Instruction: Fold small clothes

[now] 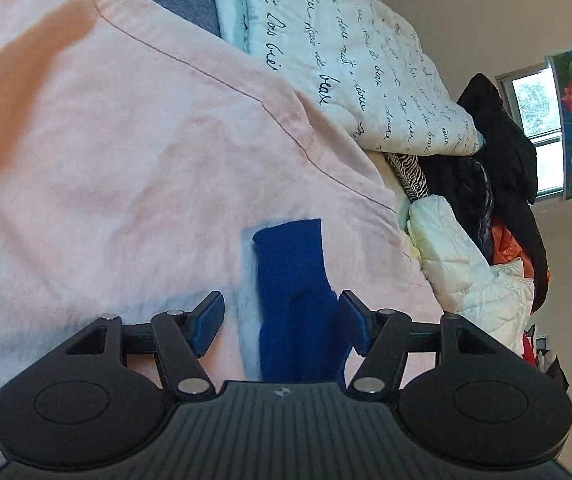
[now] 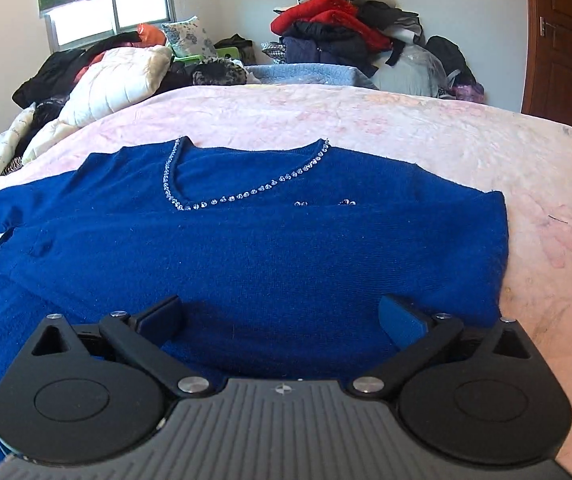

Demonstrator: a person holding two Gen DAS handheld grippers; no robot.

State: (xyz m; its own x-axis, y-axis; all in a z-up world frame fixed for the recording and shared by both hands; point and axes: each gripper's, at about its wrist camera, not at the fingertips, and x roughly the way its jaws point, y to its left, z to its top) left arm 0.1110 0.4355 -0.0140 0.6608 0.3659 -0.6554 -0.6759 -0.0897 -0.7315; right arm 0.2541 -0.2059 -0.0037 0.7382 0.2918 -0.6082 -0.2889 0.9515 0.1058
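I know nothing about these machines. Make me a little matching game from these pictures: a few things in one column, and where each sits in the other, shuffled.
Things:
1. blue sweater
2. sleeve cuff
3. red garment
4. white padded jacket

Places:
A. on the clothes heap against the far wall
B. at the left edge of the bed, below the window
C. spread flat on the pink bedspread
D. between the open fingers of the left tool

Pairs: 1-C, 2-D, 3-A, 4-B

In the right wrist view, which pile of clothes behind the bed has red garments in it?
The tall pile against the back wall, near the wooden door. The heap under the window is mostly black and white.
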